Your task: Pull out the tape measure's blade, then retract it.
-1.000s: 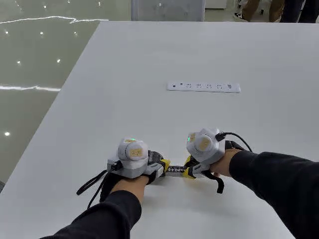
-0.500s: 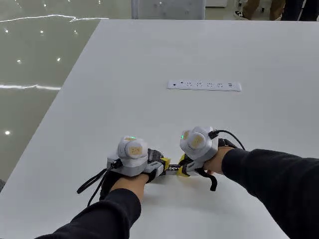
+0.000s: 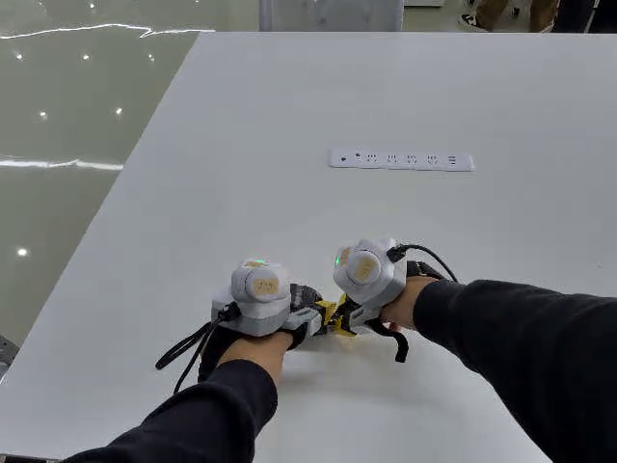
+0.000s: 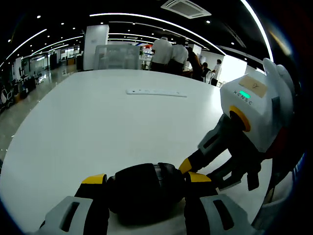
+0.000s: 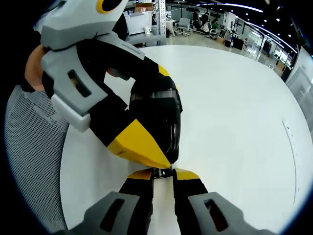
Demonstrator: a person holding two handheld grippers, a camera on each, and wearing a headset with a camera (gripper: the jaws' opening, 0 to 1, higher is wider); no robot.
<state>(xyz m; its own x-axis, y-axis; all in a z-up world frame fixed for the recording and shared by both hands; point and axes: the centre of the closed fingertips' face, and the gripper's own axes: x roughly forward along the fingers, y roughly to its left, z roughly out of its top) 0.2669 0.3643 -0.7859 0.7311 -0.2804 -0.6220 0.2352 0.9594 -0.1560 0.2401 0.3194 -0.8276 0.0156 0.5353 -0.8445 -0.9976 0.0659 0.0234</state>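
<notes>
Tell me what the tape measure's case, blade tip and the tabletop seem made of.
The tape measure case looks like black plastic or rubber, slight sheen, moulded ridges. The blade tip seems metal, a small grey glint, too small to be sure. The tabletop looks like smooth white laminate or painted board, matte, no grain.

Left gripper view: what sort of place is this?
Probably an open-plan office or lab: a large white table carrying a power strip, long ceiling lights, and people standing beyond it.

The matte white desk (image 3: 289,116) is brightly, evenly lit from overhead — shadows are soft; the glossy grey floor (image 3: 58,203) is speckled with glare.
</notes>
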